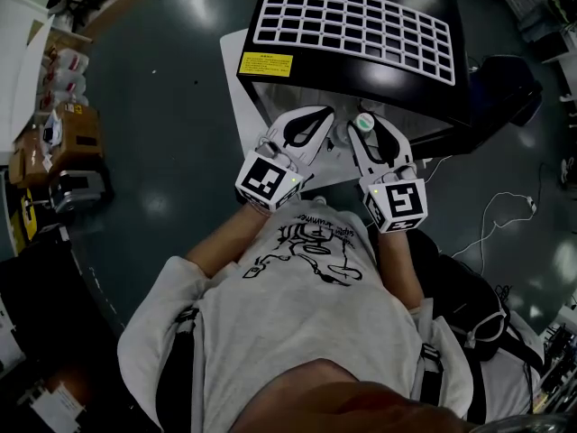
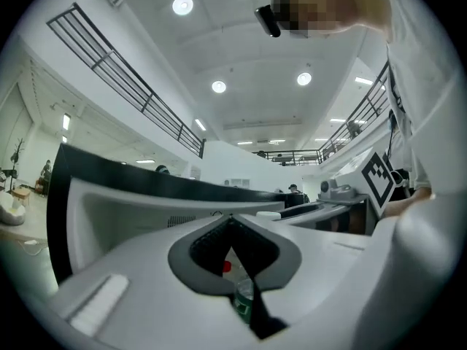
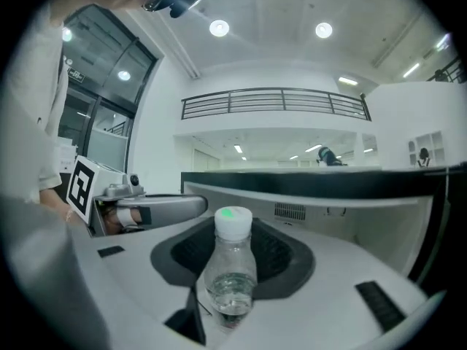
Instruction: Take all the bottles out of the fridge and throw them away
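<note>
Cardboard boxes (image 1: pixel 79 133) stand left; a white cable (image 1: pixel 527 203) trails right.

The head view is looking steeply down from above the person onto the left gripper (image 1: pixel 317 115), the right gripper (image 1: pixel 368 126) and the fridge (image 1: pixel 361 25). Each gripper view is facing level along its own fingers, the left's meeting at the tips, the right's gripping a bottle (image 3: pixel 232 268) close to the lens. Both are sharing the fridge's dark rim.
</note>
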Action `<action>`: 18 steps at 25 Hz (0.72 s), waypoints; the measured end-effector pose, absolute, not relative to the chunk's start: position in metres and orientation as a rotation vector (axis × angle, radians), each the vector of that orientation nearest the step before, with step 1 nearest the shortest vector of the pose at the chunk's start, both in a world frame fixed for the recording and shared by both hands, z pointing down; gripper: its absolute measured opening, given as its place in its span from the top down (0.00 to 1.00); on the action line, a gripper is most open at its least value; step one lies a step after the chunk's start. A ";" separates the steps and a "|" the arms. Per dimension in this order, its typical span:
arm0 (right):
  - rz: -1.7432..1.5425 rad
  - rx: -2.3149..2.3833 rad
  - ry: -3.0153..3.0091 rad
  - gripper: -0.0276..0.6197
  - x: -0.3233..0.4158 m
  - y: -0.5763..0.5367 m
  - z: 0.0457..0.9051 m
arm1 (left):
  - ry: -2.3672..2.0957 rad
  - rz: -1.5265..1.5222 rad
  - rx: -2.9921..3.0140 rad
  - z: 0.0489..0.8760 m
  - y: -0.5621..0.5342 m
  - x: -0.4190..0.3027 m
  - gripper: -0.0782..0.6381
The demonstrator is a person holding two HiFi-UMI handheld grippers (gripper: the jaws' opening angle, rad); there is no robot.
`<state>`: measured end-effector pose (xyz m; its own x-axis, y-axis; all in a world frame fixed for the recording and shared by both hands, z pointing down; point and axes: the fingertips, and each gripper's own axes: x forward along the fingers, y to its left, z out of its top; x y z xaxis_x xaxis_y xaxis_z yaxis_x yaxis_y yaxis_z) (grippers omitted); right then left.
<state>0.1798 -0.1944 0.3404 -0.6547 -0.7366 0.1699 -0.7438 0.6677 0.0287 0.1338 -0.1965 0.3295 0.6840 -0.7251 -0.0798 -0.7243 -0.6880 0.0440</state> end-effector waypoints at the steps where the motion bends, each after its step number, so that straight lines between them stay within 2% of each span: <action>1: 0.054 1.212 -2.714 0.72 0.180 -0.191 0.336 | -1.240 -0.150 2.881 0.325 -0.193 0.133 0.88; 18: 0.021 1.172 -2.725 0.72 0.191 -0.157 0.301 | -1.235 -0.144 2.877 0.293 -0.157 0.132 0.88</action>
<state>0.1910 -0.1569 0.3012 -0.6749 -0.7190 0.1661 -0.7214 0.6902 0.0564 0.1324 -0.1571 0.2932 0.6853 -0.7237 -0.0814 -0.7230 -0.6895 0.0436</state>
